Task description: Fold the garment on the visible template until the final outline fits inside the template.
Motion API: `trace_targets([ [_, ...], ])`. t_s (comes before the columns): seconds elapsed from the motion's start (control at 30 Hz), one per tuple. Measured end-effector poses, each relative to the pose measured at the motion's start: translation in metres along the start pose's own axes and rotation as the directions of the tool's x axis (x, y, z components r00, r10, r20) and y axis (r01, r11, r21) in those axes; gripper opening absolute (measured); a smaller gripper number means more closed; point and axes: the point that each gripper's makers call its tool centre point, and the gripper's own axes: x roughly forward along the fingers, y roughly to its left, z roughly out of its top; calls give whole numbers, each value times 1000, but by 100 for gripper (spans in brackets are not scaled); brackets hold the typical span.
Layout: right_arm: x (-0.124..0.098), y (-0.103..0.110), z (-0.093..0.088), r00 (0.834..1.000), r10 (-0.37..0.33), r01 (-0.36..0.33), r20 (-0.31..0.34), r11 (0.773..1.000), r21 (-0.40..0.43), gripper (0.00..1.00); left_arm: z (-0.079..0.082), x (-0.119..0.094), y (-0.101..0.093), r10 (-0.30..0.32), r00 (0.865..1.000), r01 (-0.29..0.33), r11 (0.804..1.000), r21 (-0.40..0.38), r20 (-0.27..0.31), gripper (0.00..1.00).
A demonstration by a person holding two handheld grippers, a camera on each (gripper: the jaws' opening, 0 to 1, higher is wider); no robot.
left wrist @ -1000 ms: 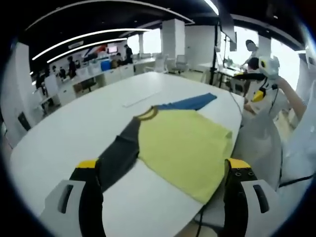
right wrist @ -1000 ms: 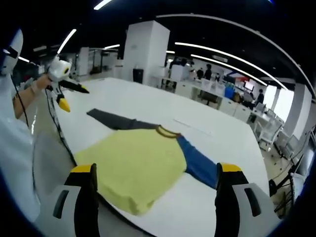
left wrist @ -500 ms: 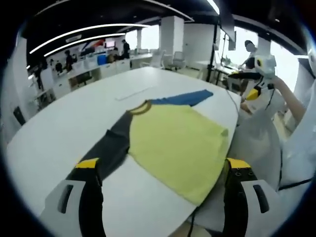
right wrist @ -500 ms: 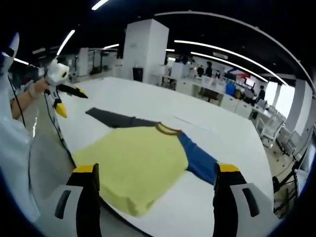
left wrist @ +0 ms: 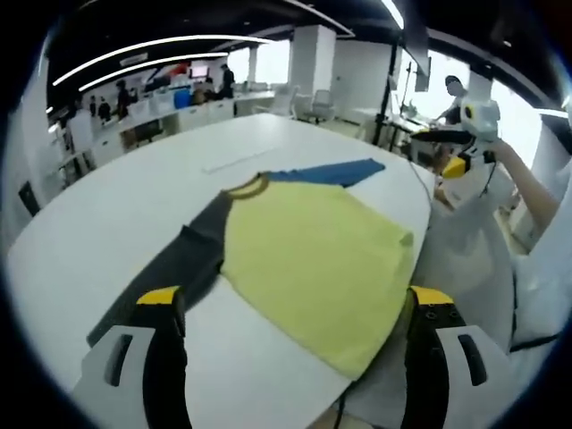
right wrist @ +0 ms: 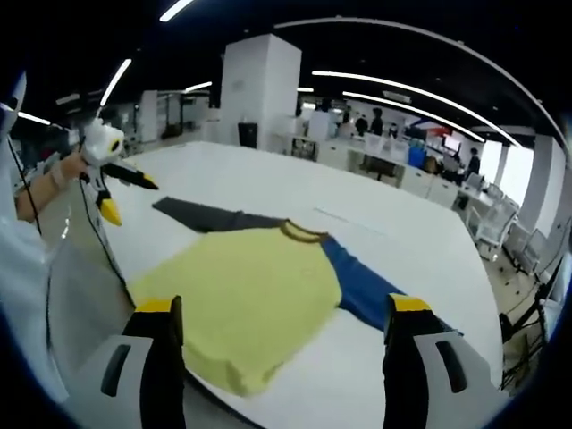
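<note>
Left gripper [left wrist: 290, 313]: jaws spread wide, nothing between them, held above the table edge and aimed at the shirt, likely lining up for a first grab.
Right gripper [right wrist: 281, 313]: also spread and empty, hovering over the shirt's hem side; in the left gripper view it appears at the far right [left wrist: 456, 165], well apart from the shirt.
Shirt [left wrist: 317, 255]: lies flat and face down or up, I cannot tell which, on the table; yellow body, hem reaching the table's near edge and hanging slightly over it.
Grey sleeve [left wrist: 174, 273]: stretched straight out from the shirt, toward the left gripper, so it is the nearest thing for that jaw pair to pinch.
Blue sleeve [right wrist: 362, 286]: stretched out the opposite way, ending just beside the right gripper's right jaw.
Collar [right wrist: 304, 234]: on the far side of the shirt from both grippers.
Table [right wrist: 268, 192]: white, oval; no template outline can be made out around the shirt.
Stage: judged as unfolded, both sleeves still out, no fold made yet.
</note>
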Motion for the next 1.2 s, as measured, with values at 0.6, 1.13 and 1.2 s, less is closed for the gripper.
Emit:
trace_targets([
  [0.6, 17, -8, -16, 1000, 3, -2, -21, 999, 52, 89, -19, 14, 0, -12, 1000, 11, 999, -50, -21, 98],
  [1.13, 29, -18, -44, 997, -5, 11, -83, 997, 74, 85, -35, 29, 4, -17, 998, 11, 996, -90, -65, 97],
  [1.2, 31, -18, -46, 996, -1, 8, -89, 997, 78, 85, -36, 30, 4, -16, 998, 10, 996, -90, -66, 98],
])
